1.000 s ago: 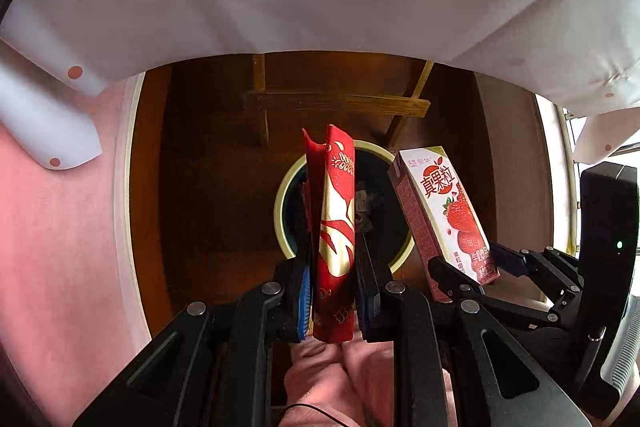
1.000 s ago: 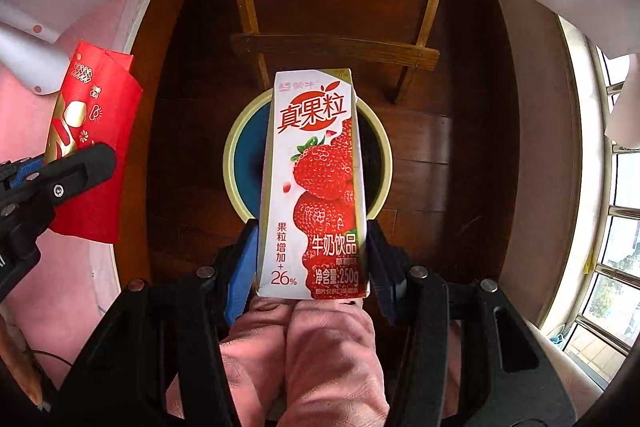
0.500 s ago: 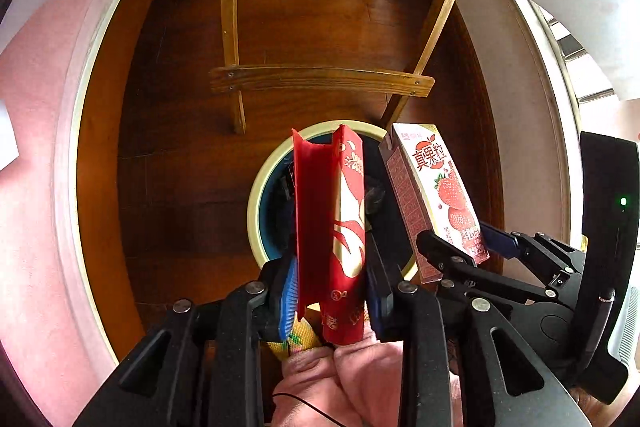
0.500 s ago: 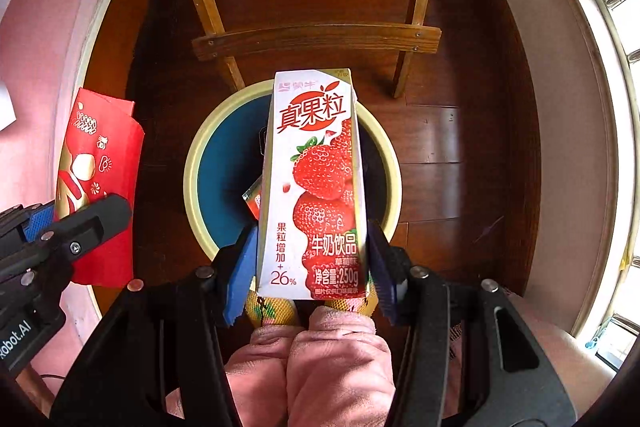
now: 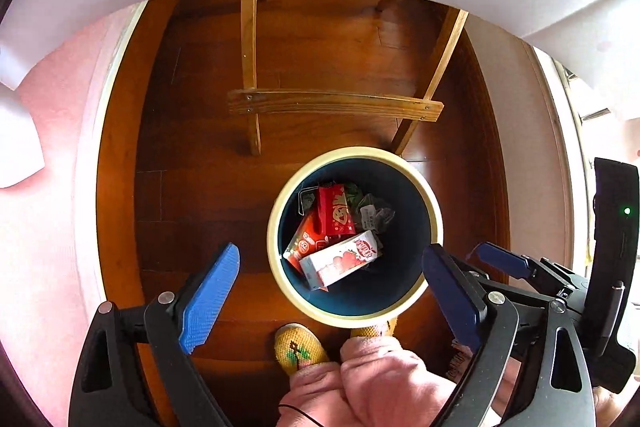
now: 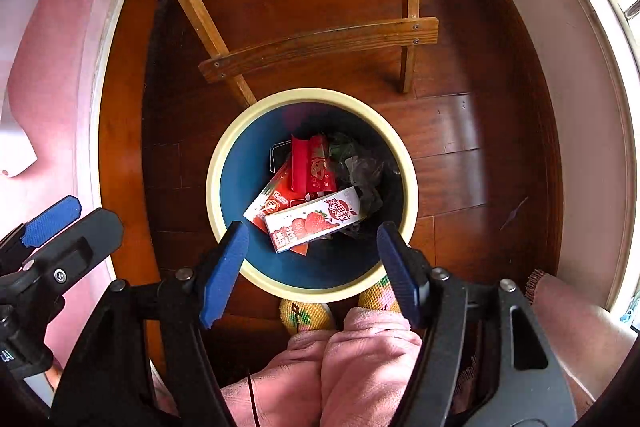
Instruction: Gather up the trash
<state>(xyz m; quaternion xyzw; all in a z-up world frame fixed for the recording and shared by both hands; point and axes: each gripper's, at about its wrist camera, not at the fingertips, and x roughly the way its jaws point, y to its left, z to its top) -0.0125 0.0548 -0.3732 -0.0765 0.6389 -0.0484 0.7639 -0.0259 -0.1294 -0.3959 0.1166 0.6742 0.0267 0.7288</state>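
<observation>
Trash location: inside the bin point(image 6: 230, 163), which stands on the wood floor point(image 6: 448, 131) beside a wooden chair frame point(image 6: 320, 45).
Strawberry milk carton point(image 6: 316, 219): one, lying on its side on top of the pile, toward the near wall of the bin.
Red envelope point(image 6: 310, 165): one, lying against the heap just behind the carton.
Red-and-white box point(image 6: 272, 201): one, partly under the carton.
Crumpled wrappers point(image 6: 360, 167): dark and clear film at the far right; count cannot be told.
Handling, carton: judged light and stiff if empty; best taken across its two broad faces near mid-length.
Handling, envelope: judged thin, limp and slippery; best pinched at an edge.
Left gripper point(image 5: 332, 297): one, jaws spread wide, nothing between the pads, hovering over the near rim.
Right gripper point(image 6: 312, 269): one, jaws likewise apart and empty, directly above the bin.
Person: pink trouser legs point(image 6: 340, 367) and two yellow slippers point(image 6: 306, 315) touching the near rim.
Task status: judged complete for these items; both tongs are free.
</observation>
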